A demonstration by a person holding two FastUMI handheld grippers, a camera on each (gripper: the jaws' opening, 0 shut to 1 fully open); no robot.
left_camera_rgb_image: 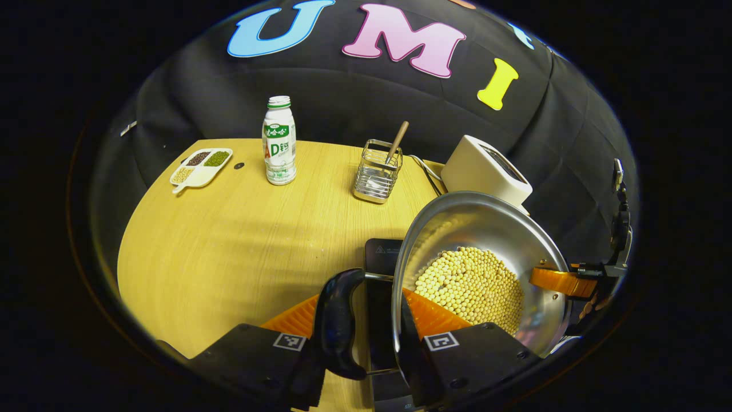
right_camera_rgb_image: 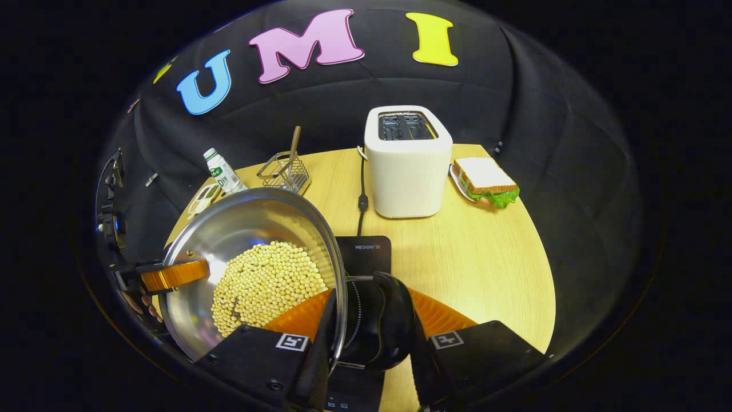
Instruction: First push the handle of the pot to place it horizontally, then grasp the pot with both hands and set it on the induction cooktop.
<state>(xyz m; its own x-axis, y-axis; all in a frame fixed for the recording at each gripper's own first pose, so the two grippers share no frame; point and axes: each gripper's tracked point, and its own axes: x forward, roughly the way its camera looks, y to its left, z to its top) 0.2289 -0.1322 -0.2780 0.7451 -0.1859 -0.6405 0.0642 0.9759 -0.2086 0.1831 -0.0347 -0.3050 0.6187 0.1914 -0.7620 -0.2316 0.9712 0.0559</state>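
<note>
Both grippers' fingers clamp a black side handle (left_camera_rgb_image: 337,320) each, left gripper (left_camera_rgb_image: 366,337) and right gripper (right_camera_rgb_image: 366,343), holding the shiny steel pot (left_camera_rgb_image: 486,229) of yellow soybeans (left_camera_rgb_image: 472,286) just above the black induction cooktop (right_camera_rgb_image: 366,252); handle push looks done, set-down remains.

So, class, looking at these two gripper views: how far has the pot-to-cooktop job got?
Done: both handles are gripped, the left gripper on one black handle, the right gripper on the other. In hand: the bean-filled pot appears to be held over the induction cooktop. Left: lowering it flat onto the cooktop and letting go; whether it already touches can't be told.
</note>
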